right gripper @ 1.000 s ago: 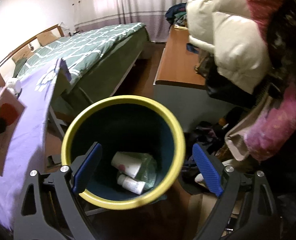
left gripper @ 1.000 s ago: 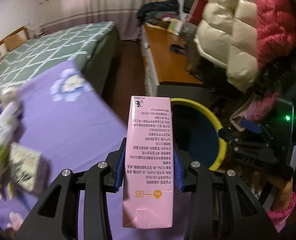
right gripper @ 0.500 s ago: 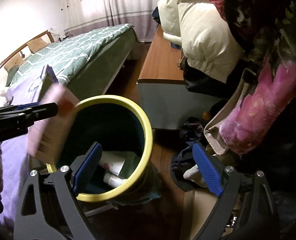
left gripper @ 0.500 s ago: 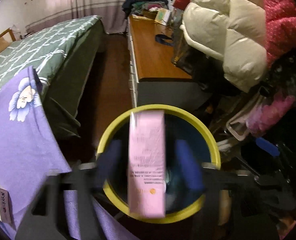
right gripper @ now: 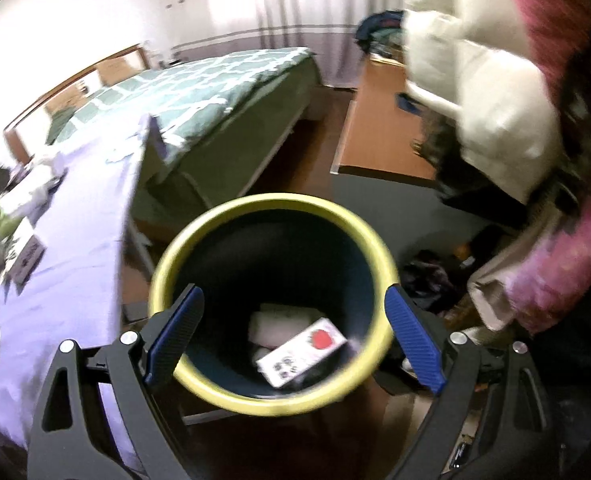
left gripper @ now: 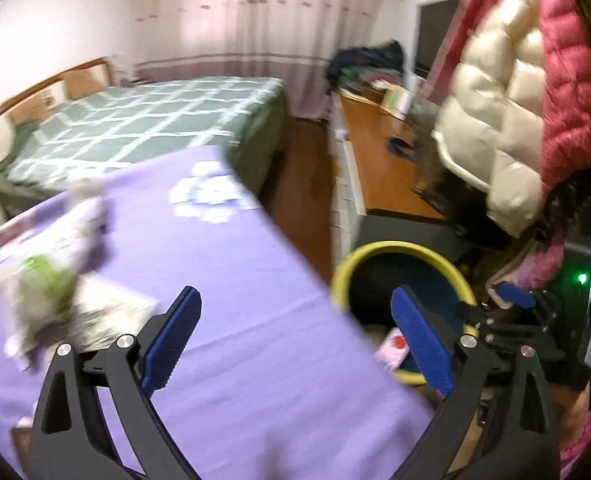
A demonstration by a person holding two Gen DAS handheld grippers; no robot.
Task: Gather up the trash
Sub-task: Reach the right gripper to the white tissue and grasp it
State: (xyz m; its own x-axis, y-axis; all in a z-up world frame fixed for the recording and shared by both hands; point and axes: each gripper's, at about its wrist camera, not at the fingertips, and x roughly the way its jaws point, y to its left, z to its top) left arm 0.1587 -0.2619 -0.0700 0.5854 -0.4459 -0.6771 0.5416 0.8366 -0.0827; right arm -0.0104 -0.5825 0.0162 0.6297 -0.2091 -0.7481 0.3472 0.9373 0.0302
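On the left, blurred packets [left gripper: 55, 300] lie in a loose heap on the purple cloth [left gripper: 255, 360] that covers the table, and in the right wrist view they sit near the cloth's far edge. The left gripper [left gripper: 295, 336] hangs above the cloth with its jaws wide apart; they have just been opening and nothing is between them. To the right, just past the cloth's edge, stands the bin [right gripper: 271, 404] with its yellow rim and dark inside. The pink carton [right gripper: 301, 350] lies tilted inside the bin, red dot up, resting on a pale tube-like item; the left wrist view shows one end of it past the cloth. The right gripper [right gripper: 293, 336] is above the bin, jaws spread to either side of the rim, holding nothing.
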